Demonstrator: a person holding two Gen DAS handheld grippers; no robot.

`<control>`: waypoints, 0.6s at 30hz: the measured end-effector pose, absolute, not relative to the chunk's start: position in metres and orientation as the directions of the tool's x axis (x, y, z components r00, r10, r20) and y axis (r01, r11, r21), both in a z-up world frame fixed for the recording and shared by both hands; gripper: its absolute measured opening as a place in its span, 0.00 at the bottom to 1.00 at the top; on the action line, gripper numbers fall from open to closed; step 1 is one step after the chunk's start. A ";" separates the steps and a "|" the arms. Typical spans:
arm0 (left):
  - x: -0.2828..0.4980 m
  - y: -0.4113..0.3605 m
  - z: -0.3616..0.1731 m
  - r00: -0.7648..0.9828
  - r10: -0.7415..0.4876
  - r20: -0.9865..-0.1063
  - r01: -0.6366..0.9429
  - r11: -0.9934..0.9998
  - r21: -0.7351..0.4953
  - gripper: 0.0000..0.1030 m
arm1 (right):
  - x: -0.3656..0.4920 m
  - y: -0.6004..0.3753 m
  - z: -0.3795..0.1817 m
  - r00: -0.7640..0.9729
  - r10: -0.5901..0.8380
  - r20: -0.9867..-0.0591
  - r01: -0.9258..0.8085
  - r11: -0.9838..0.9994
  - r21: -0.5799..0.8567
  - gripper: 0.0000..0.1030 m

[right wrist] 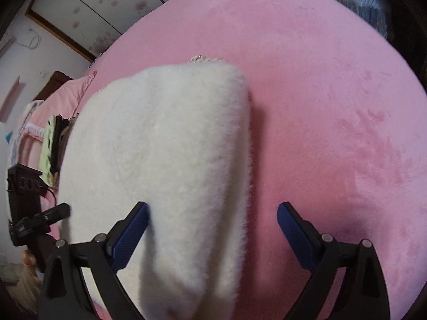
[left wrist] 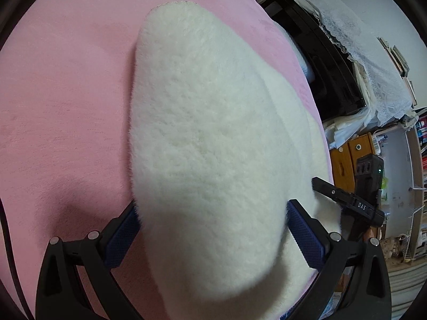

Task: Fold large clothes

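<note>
Left wrist view first: I've got the white fluffy garment (left wrist: 213, 146) filling most of my sight, blocking the middle of the pink bed cover (left wrist: 58, 106) it lies on. My left hand-held gripper (left wrist: 213, 229) has the fleece bulging between both blue pads, but I cannot tell whether they press on it. Off to the right I see the right hand-held gripper (left wrist: 347, 202) at the garment's edge, and behind it a wooden cabinet (left wrist: 349, 157), a black cabinet (left wrist: 320, 53) under a lace cloth (left wrist: 360, 53), and cluttered shelves.

From the right wrist, my right hand-held gripper (right wrist: 212, 232) is released, jaws spread wide; the fleece (right wrist: 165, 165) brushes the left pad, and the right pad stands clear over bare pink. A pile of clothes (right wrist: 53, 144) sits left, near a pink pillow (right wrist: 72, 90). Floral wall panels behind.
</note>
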State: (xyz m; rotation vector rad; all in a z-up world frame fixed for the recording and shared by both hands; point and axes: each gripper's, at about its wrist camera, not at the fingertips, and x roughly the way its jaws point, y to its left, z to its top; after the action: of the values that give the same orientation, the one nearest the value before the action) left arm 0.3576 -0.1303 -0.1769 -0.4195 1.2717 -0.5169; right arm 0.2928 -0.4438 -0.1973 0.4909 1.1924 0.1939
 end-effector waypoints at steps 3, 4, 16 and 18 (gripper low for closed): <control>0.357 -0.137 -0.181 0.206 -0.580 -0.788 0.136 0.814 -0.564 1.00 | 0.297 -0.447 -0.206 0.351 0.438 -0.828 0.100 0.861 0.498 1.00; 0.357 -0.138 -0.183 0.205 -0.580 -0.788 0.136 0.814 -0.564 1.00 | 0.300 -0.449 -0.208 0.348 0.449 -0.823 0.096 0.856 0.508 1.00; 0.356 -0.147 -0.168 0.233 -0.487 -0.842 0.127 0.873 -0.470 1.00 | 0.301 -0.437 -0.186 0.357 0.408 -0.840 0.031 0.894 0.447 0.98; 0.347 -0.152 -0.149 0.288 -0.424 -0.859 0.148 0.906 -0.398 0.99 | 0.294 -0.430 -0.172 0.380 0.351 -0.856 0.022 0.922 0.387 0.97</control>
State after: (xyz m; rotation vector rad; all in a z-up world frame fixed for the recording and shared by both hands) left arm 0.3473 -0.1519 -0.1492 -0.2610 1.2233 -0.3876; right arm 0.2943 -0.4304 -0.1718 0.3632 1.1687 0.2158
